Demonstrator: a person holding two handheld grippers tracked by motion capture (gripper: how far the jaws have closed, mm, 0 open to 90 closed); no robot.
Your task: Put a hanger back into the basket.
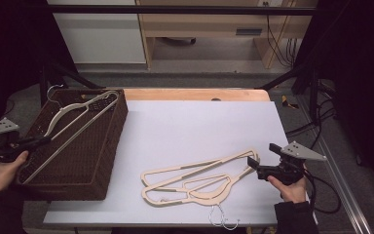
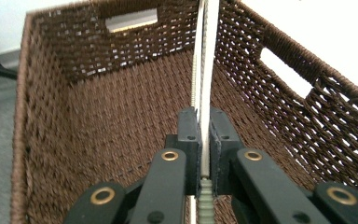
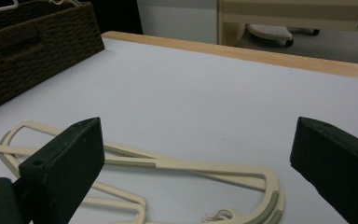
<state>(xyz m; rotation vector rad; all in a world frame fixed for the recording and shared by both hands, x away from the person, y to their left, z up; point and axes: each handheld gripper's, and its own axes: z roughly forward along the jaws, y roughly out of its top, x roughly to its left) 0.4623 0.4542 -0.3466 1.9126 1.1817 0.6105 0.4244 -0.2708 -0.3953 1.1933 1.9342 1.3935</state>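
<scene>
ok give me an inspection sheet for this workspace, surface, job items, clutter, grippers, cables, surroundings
surface: white sheet over a wooden table, its wood edge bare at the far side
job's things: cream hanger lying slantwise in the brown wicker basket; hangers on the sheet, overlapping, wire hooks past the near edge
clutter: nothing seen
grippers: left gripper shut on the basket hanger's bar; right gripper open, beside the end of the hangers on the sheet
cables: black cable trailing from the right gripper; more cables on the floor beyond
surroundings: dark frame bars, pale wooden furniture behind the table
</scene>
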